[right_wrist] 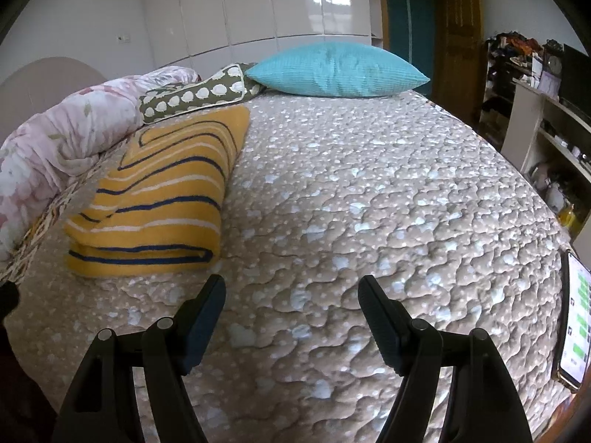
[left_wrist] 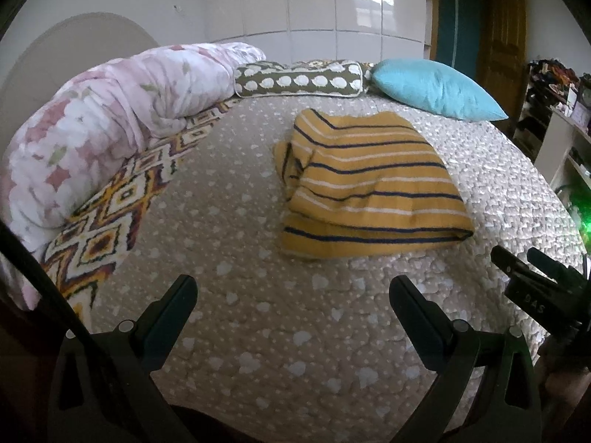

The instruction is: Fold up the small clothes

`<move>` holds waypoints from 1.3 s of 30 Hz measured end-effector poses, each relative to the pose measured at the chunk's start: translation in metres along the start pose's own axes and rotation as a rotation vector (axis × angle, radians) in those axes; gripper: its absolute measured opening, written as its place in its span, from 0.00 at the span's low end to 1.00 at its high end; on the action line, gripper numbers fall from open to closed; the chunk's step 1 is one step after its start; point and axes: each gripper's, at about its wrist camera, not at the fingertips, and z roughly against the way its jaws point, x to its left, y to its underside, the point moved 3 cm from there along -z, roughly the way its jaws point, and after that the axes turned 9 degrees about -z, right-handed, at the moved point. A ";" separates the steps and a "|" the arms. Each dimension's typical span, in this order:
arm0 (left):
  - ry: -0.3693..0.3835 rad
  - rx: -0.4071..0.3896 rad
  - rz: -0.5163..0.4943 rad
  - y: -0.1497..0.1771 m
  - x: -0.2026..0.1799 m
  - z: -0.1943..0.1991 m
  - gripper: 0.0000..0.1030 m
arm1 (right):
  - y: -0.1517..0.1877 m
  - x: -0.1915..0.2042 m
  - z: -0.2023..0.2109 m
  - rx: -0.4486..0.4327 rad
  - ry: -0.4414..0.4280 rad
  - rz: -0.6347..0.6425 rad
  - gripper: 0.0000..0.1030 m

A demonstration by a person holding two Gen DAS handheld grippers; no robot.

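black left gripper and right gripper low over the bedspread, jaws apart, empty, short of the folded striped garment

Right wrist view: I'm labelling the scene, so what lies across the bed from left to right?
Pink floral duvet → yellow striped folded garment → bare quilted bedspread → phone at the bed's right edge. The sheep-print and blue cushions sit further back, so I leave them out.

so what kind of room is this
Most likely a bedroom: a bed with a quilted cover, a blue pillow and a rolled floral duvet, with glossy wardrobe doors behind.
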 end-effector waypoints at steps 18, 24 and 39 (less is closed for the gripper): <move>0.073 0.094 0.002 0.008 -0.011 -0.016 1.00 | 0.004 0.021 0.012 -0.024 -0.015 0.049 0.76; 0.079 0.105 -0.001 0.009 -0.012 -0.017 1.00 | 0.006 0.022 0.010 -0.017 -0.015 0.049 0.76; 0.101 0.122 -0.001 0.012 -0.013 -0.020 1.00 | 0.010 0.022 0.009 -0.007 -0.006 0.055 0.76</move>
